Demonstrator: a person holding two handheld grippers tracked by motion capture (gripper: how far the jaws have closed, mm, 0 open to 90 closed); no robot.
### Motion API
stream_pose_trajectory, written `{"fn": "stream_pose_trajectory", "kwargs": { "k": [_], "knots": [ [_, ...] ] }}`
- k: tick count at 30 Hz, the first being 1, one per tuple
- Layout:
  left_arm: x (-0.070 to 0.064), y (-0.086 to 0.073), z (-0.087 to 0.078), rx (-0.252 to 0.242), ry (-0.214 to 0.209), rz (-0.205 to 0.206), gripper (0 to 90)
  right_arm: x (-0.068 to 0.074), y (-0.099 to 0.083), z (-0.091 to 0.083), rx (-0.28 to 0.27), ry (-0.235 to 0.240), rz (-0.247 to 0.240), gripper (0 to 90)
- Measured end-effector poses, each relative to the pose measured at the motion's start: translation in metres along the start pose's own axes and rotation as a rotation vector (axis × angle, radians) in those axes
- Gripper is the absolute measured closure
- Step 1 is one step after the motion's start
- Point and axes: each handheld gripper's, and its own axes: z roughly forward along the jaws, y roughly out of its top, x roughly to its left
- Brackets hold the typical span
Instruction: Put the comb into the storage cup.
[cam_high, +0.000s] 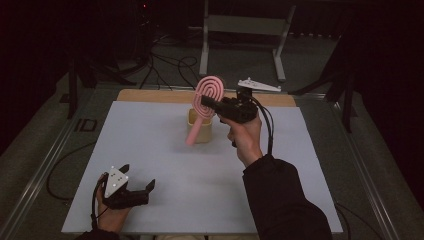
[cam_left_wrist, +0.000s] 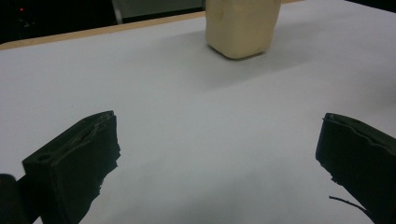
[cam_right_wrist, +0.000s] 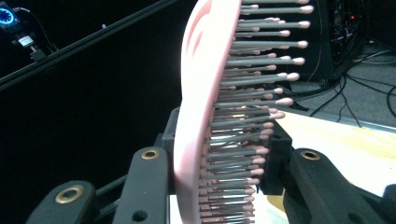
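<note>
Your right gripper (cam_high: 207, 102) pinches a pink hairbrush (cam_high: 205, 100) by its head, one jaw against the smooth back and the other against the bristles. In the right gripper view the brush (cam_right_wrist: 201, 116) stands on edge between the jaws, grey bristles with pink tips pointing to that view's right. You hold it tilted above a small cream cup (cam_high: 201, 129), which stands on the white table (cam_high: 150, 150) near the middle of the far edge. The handle slants down in front of the cup; whether it touches the cup cannot be told. Your left gripper (cam_high: 137, 186) rests near the table's near left corner, well apart from the cup, jaws spread wide with nothing between them. In the left gripper view the cup (cam_left_wrist: 243, 28) stands ahead.
</note>
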Motion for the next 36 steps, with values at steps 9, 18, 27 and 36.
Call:
{"fn": "stream_pose_trajectory", "kwargs": {
  "k": [9,18,27,36],
  "knots": [
    [0.000,0.000,0.000,0.003,0.000,0.002,0.1,-0.003,0.005,0.001,-0.012,-0.006,-0.002,63.4],
    [0.000,0.000,0.000,0.002,0.000,0.003,0.1,-0.011,0.007,0.002,-0.026,-0.009,0.020,63.4],
    [0.000,0.000,0.000,0.002,-0.001,0.002,0.1,-0.011,0.012,0.003,-0.032,-0.023,0.017,63.4],
    [0.001,0.000,0.000,0.000,-0.001,0.000,0.1,-0.009,0.016,0.010,-0.019,-0.033,-0.004,63.4]
  ]
}}
